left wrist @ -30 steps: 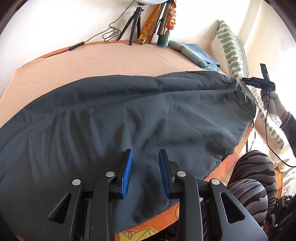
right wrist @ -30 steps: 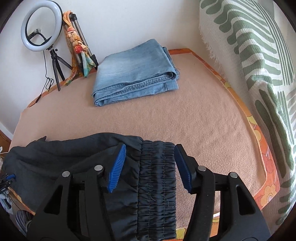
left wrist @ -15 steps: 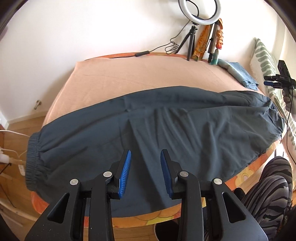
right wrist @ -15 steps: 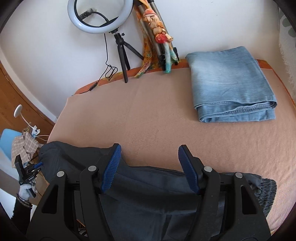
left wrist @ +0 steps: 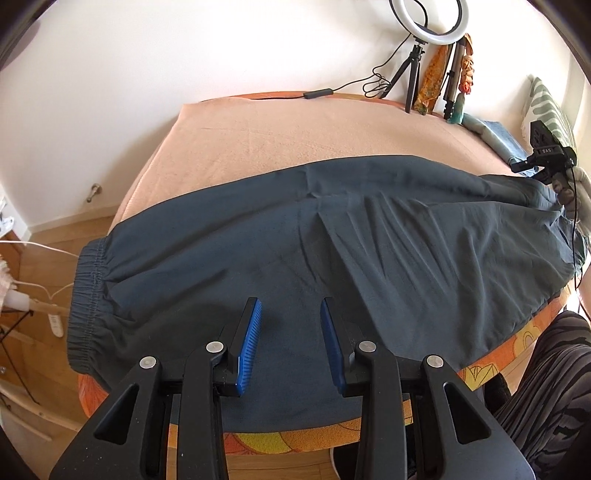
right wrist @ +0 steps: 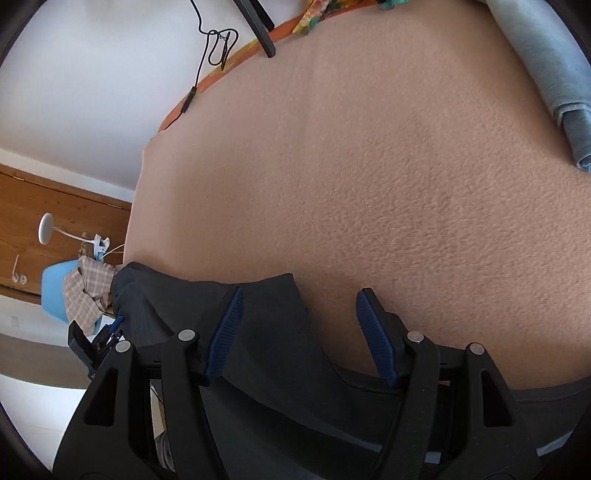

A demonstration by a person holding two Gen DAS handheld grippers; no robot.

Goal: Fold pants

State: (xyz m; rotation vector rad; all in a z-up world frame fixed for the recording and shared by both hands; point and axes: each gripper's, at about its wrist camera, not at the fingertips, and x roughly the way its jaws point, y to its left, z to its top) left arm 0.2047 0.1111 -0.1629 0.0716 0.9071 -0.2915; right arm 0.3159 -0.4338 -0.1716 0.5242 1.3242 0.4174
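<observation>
A: So where are the pants [left wrist: 332, 251] relative to the left tool [left wrist: 290, 325]?

B: Right under and ahead of it. They're dark grey, spread sideways across the bed [left wrist: 280, 133], elastic cuff [left wrist: 86, 295] off to the tool's left, the rest running away to its right. The blue fingers [left wrist: 251, 339] are parted with a moderate gap and hold nothing, just hovering over the near edge of the cloth.

A: And the right tool [right wrist: 299, 325]?

B: Spread wide, gripping nothing. A fold of the pants [right wrist: 266, 332] lies beneath and between its fingers, mostly toward the left one; bare blanket shows ahead. Folded jeans [right wrist: 554, 66] sit far off to the upper right. You can spot that tool from the left camera too [left wrist: 546, 158], at the far right end of the pants.

A: Changed from half a second ago?

B: The right tool has dropped much closer to the bed, so the ring light [left wrist: 428, 18] is gone from its view. Left view's nearly the same, jaw gap unchanged.
</observation>
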